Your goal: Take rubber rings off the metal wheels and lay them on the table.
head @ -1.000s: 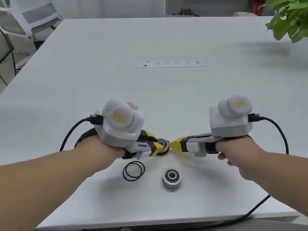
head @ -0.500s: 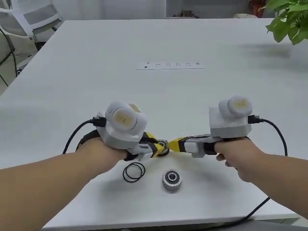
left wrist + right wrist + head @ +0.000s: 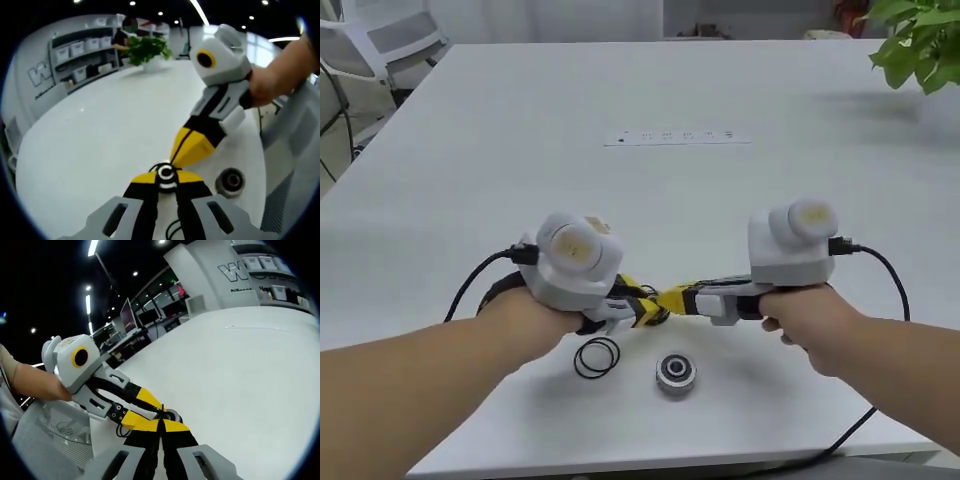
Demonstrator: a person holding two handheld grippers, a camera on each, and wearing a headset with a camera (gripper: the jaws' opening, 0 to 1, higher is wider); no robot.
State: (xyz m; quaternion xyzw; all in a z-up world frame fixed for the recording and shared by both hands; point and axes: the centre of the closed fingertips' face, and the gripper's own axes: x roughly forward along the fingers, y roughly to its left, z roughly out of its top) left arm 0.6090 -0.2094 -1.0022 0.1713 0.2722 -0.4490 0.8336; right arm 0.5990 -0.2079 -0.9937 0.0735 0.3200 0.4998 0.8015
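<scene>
Just inside the near edge of the tabletop (image 3: 670, 90), the left tool (image 3: 642, 308) points to the right, its yellow-tipped jaws clamped on a small metal wheel (image 3: 656, 306) that it holds up off the surface. In the left gripper view this wheel (image 3: 165, 173) sits right between the tips, its round face and dark centre turned toward the camera.

Below the left tool, two thin black rubber rings (image 3: 597, 357) lie flat on the tabletop, overlapping each other. Just to their right a second wheel (image 3: 676, 371) rests on the surface, apart from both tools and nearer the person than the held one.

From the right, the right tool (image 3: 677, 299) points to the left and meets the held wheel tip to tip with the left tool. In the right gripper view its jaws are drawn together, with the tips at the wheel's rim. Whether they pinch a ring there cannot be told.
</scene>
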